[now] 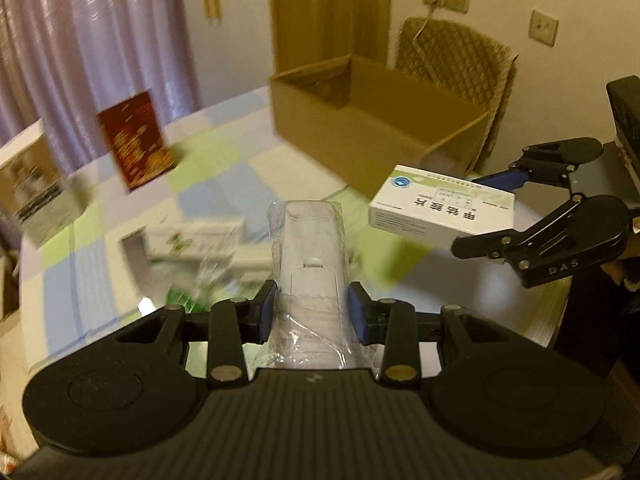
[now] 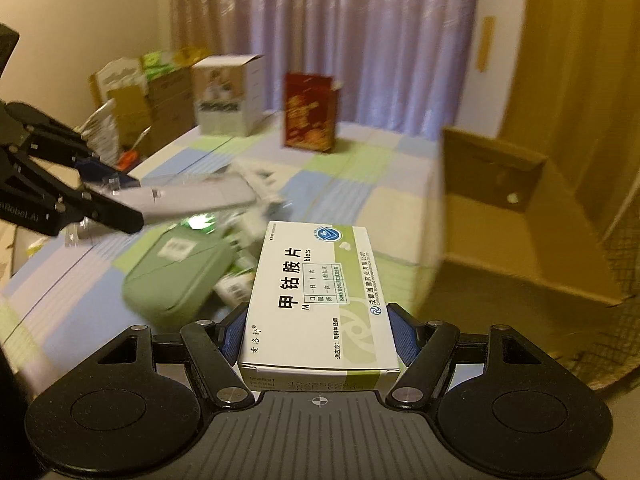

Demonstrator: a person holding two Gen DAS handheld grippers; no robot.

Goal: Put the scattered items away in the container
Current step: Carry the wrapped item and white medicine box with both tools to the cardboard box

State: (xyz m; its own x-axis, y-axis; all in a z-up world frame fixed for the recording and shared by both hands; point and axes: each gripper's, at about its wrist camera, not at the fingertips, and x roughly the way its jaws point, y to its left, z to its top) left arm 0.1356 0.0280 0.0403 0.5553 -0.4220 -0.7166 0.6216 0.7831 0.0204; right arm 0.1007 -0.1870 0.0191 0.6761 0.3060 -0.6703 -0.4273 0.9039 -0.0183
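Observation:
My left gripper (image 1: 312, 312) is shut on a white remote control in a clear plastic sleeve (image 1: 308, 248), held above the table. The same remote (image 2: 200, 200) and left gripper (image 2: 116, 200) show at the left of the right wrist view. My right gripper (image 2: 316, 332) is shut on a white and green medicine box (image 2: 316, 292), also lifted. In the left wrist view that medicine box (image 1: 436, 208) hangs in the right gripper (image 1: 480, 212), just in front of the open cardboard box (image 1: 360, 136). The cardboard box (image 2: 520, 248) stands at the right, its inside bare where visible.
On the checked tablecloth (image 2: 360, 184) lie a green pouch (image 2: 176, 272) and several small white and green packets (image 1: 192, 240). A red carton (image 2: 310, 116) and a white carton (image 2: 228, 96) stand at the far side. A padded chair (image 1: 460, 60) is behind the cardboard box.

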